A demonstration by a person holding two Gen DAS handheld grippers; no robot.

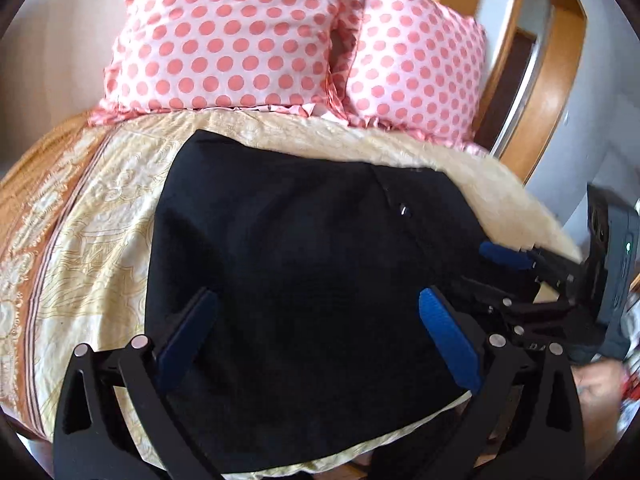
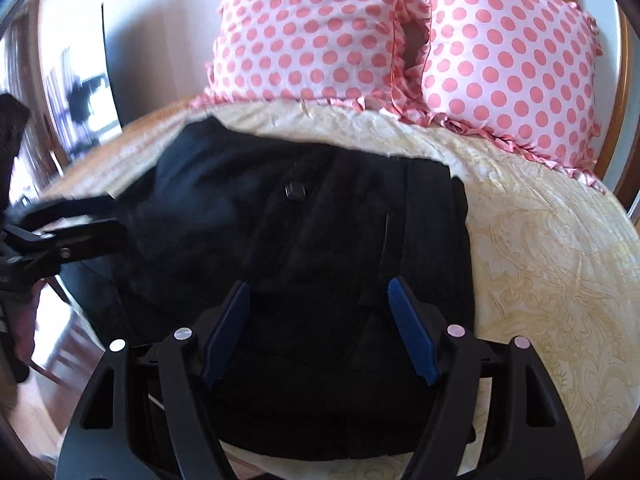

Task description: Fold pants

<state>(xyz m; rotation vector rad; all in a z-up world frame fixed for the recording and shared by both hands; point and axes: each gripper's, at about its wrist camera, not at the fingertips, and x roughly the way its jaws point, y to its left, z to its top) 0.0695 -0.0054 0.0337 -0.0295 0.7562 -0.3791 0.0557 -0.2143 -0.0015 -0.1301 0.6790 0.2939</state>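
pants [image 1: 304, 280]: black, lying flat on the bed [image 1: 100, 208], spread across the cream bedspread w/ near edge by the bed's front edge; a small button shows near the upper middle. Looks like a compact block already, so prob. folded at least once – a judgement, layers hard to read in black cloth.
left claw [image 1: 320, 336]: wide open, blue pads apart, nothing between them; hangs over the near part of the pants, angled down. Can't tell if tips touch cloth.
right claw [image 2: 320, 328]: also wide, empty, over the near-right part of the pants. In the left view it comes in from the right, at the pants' right edge.
why so: both claws open & side by side above the cloth – reads as either just let go or lining up for the next pinch; which one, can't say.
pillows [image 1: 240, 40]: two pink polka-dot ones at the head of the bed, beyond the pants, not touching them; leaves the mid-bed free as a folding surface.
risk: dark fabric hides edges, easy to pinch only one layer.
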